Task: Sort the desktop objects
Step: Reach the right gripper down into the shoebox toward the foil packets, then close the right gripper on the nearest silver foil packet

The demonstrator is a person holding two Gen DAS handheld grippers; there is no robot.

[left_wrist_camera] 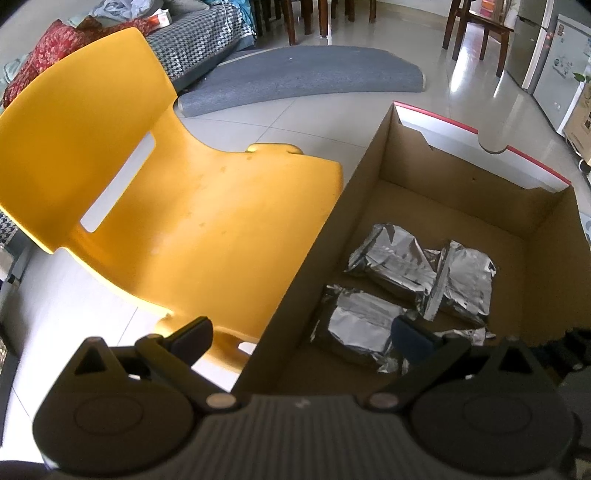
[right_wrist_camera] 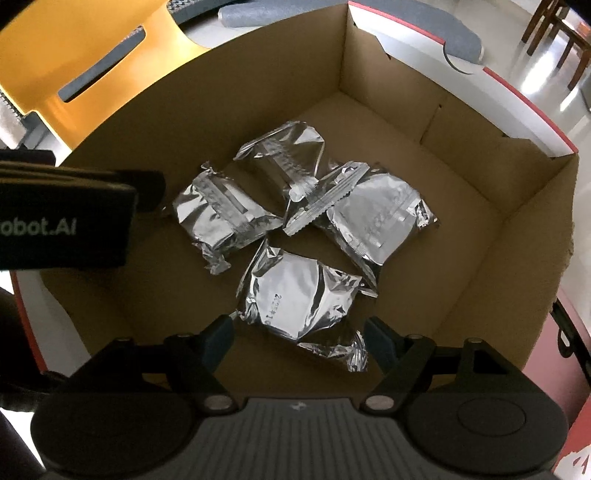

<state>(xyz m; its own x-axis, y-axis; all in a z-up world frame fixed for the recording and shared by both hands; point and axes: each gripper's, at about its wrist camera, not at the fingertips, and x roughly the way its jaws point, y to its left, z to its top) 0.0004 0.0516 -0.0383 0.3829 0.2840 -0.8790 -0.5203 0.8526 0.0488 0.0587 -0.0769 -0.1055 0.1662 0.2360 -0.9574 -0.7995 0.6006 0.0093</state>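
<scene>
Right claw (right_wrist_camera: 299, 341) stands released over the lowest foil packet (right_wrist_camera: 299, 295), dropped inside the cardboard box (right_wrist_camera: 480, 206); left claw (left_wrist_camera: 303, 338) is released too, straddling the box wall.

A yellow plastic chair (left_wrist_camera: 177, 221) stands on the pale tiled floor (left_wrist_camera: 325, 118), its seat edge just beside the box wall. Beyond it lies a grey mat (left_wrist_camera: 306, 74). At upper left, a sofa (left_wrist_camera: 199, 40) with a houndstooth cover carries a red patterned cloth (left_wrist_camera: 55, 51). Dark wooden chairs (left_wrist_camera: 480, 33) stand at the back, and a white fridge (left_wrist_camera: 561, 74) stands at far right.
</scene>
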